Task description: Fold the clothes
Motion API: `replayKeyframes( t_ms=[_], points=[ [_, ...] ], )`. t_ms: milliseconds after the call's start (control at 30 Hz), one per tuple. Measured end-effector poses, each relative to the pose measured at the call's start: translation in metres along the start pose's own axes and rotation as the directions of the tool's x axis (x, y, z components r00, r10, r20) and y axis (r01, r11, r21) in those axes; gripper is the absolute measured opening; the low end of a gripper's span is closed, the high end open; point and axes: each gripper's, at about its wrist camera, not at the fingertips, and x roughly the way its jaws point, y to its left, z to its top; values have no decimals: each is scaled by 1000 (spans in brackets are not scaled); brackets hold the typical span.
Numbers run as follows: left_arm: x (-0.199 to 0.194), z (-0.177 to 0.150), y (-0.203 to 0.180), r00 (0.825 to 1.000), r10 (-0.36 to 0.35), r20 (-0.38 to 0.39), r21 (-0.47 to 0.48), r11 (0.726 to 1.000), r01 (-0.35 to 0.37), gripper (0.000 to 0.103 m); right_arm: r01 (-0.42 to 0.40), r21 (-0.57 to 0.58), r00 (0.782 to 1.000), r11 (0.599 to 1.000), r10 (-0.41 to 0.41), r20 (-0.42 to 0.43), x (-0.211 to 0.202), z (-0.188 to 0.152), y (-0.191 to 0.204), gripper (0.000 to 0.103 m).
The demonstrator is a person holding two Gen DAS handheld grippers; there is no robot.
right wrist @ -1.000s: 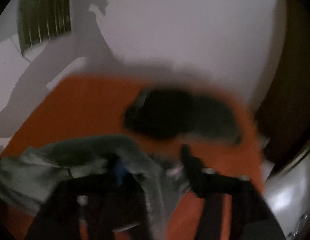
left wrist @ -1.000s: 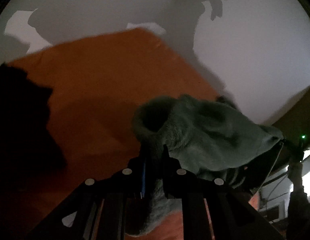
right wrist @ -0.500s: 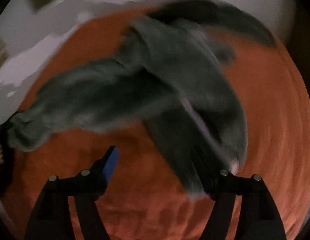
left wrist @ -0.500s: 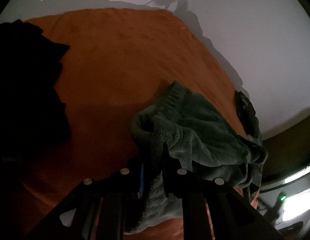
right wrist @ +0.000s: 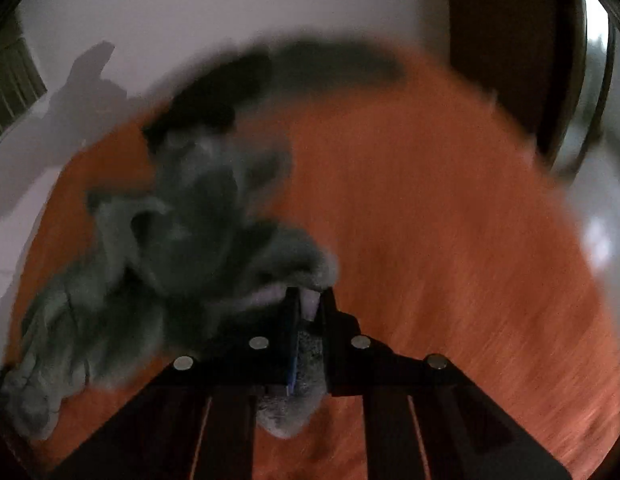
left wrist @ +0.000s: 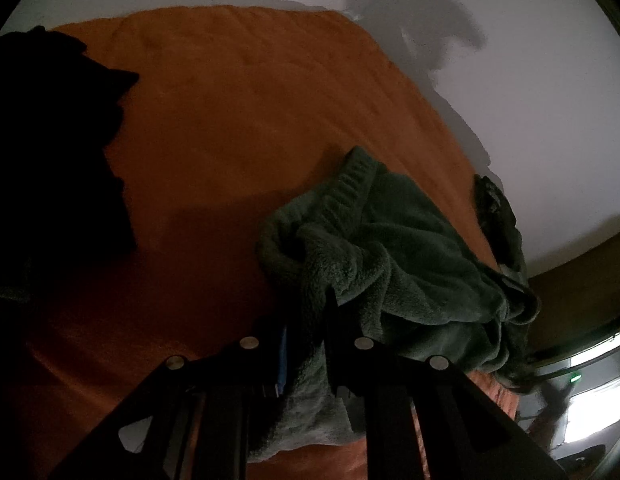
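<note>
Fleece garment (left wrist: 394, 264), dark green and fluffy, lies crumpled on the orange blanket (left wrist: 237, 120), its ribbed cuff (left wrist: 350, 184) turned up toward the far side. Left tongs (left wrist: 305, 320) pinch a thick fold of it between narrow jaws. Right tongs (right wrist: 310, 308) are closing, and a pale fold of the same garment (right wrist: 197, 240) sits clamped between them; that view is blurred. A black heap of clothes (left wrist: 49, 152) lies on the blanket's left, apart from the garment. Behind stands a white wall (left wrist: 530, 100).

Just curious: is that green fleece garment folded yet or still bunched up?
Still bunched. The green fleece garment lies crumpled in loose humps on the orange blanket.
</note>
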Motion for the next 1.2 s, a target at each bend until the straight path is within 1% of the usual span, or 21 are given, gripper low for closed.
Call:
replayKeyframes(
  t_ms=[67,133,167,233,267,300,333,367,433,500,533,600,700,733,800,833,900,967,1033,1100,1200],
  points=[
    [1,1,1,1000,3,-2,-8,1000,-3,14,124,-51,983,991,-116,141,-24,48,0,9],
    [3,1,0,1000,12,-3,-6,1000,-12,14,242,-82,940,967,-213,266,-42,96,0,9],
    [4,2,0,1000,17,-4,-4,1000,-17,14,270,-84,929,959,-236,286,-44,116,-1,9],
    [7,1,-2,1000,21,-5,-6,1000,-21,14,256,-69,943,964,-234,235,-29,143,-5,10],
    [8,1,-2,1000,25,-4,-6,1000,-25,14,250,-62,950,966,-232,209,-22,157,-7,25],
    [10,0,-3,1000,29,-3,-5,1000,-29,14,244,-54,956,968,-230,184,-14,171,-9,55],
    [11,0,-4,1000,30,-1,-6,1000,-30,14,237,-46,961,970,-228,158,-7,185,-11,68],
    [12,-1,-4,1000,29,-2,-10,1000,-29,14,211,-21,971,977,-208,115,1,188,-15,77],
    [14,-2,-4,1000,26,-4,-18,999,-27,14,121,63,992,991,-123,15,15,168,-22,77],
    [18,-4,-5,999,30,-10,-11,999,-30,14,-35,107,997,994,42,-62,27,127,-13,77],
    [19,-5,-5,999,35,-14,-6,999,-35,14,-125,132,985,983,139,-104,33,104,-7,77],
    [20,-7,-6,999,44,-22,3,999,-44,14,-266,184,932,946,301,-202,55,57,14,77],
    [22,-7,-8,998,51,-25,8,999,-50,14,-401,290,807,869,485,-338,89,-11,52,77],
    [22,-8,-10,998,52,-24,9,999,-52,14,-410,314,781,857,507,-365,100,-28,63,77],
    [23,-8,-12,998,52,-23,11,999,-52,14,-392,322,775,862,497,-389,123,-49,83,71],
    [24,-8,-13,998,53,-23,13,999,-52,14,-377,323,775,868,486,-403,131,-55,90,65],
    [23,-9,-16,998,60,-11,20,998,-60,14,-331,348,791,877,459,-405,143,-59,95,29],
    [19,-10,-19,997,72,21,28,997,-73,14,-319,381,812,868,457,-362,137,-57,90,9],
    [10,-11,-22,995,61,78,32,997,-64,14,-324,386,844,864,448,-295,116,-53,85,8],
    [-3,-9,-25,990,55,129,13,998,-58,14,-333,301,897,894,399,-192,68,-46,82,8],
    [-14,-5,-32,990,2,143,-14,1000,0,14,-324,193,941,926,337,-36,-25,-49,69,8]
  ],
)
